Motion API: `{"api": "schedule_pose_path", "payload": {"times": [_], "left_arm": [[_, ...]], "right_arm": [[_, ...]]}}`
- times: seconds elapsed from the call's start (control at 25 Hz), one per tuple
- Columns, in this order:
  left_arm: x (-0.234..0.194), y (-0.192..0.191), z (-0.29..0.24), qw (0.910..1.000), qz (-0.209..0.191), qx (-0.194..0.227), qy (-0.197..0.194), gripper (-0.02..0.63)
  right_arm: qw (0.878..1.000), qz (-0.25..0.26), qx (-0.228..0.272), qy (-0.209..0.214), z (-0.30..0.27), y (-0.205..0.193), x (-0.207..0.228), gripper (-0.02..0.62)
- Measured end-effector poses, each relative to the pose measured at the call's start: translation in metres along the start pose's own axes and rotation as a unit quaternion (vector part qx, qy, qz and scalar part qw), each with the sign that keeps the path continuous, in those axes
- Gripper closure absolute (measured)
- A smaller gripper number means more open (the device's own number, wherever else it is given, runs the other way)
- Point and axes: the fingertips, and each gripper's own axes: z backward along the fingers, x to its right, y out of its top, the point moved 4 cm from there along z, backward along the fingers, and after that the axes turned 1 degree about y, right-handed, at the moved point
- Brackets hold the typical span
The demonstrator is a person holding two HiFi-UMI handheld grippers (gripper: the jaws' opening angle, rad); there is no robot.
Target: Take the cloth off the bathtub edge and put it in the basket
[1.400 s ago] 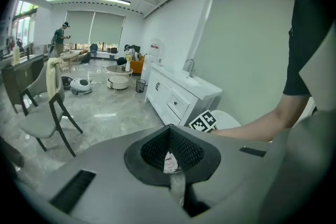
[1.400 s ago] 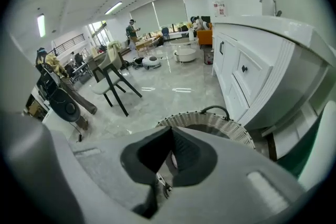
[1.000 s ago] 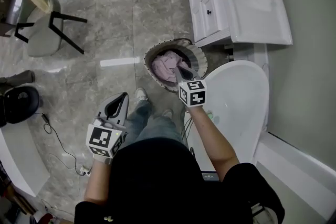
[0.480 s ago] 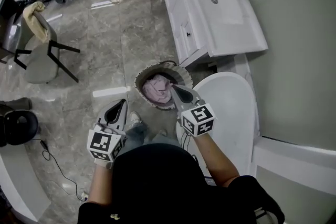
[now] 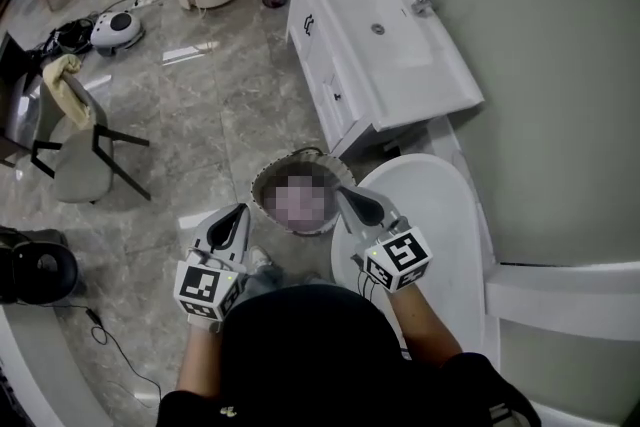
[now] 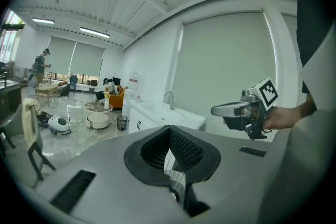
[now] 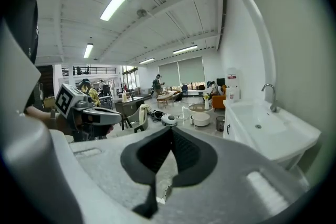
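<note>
Both grippers are clenched tight with nothing in them. The left gripper (image 5: 238,212) hangs at the basket's 8 o'clock, and the right gripper (image 5: 346,194) is at its 3 o'clock, right by the rim. The pinkish cloth (image 5: 300,202) lies inside the basket (image 5: 258,197) — too blurry for detail. The bathtub (image 5: 435,215) stands just beside the basket, around 4 o'clock.

Right hand-held gripper (image 5: 347,194) up, clear of the basket (image 5: 257,196)
</note>
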Motion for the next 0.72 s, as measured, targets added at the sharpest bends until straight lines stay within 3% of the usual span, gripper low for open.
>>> {"api": "schedule_pose_path", "payload": {"times": [0.72], "left_arm": [[0.052,0.026,-0.008,0.999,-0.029,0.021,-0.024,0.6]], "right_arm": [[0.999,0.006,0.031,-0.019,0.06,0.003,0.019,0.6]]}}
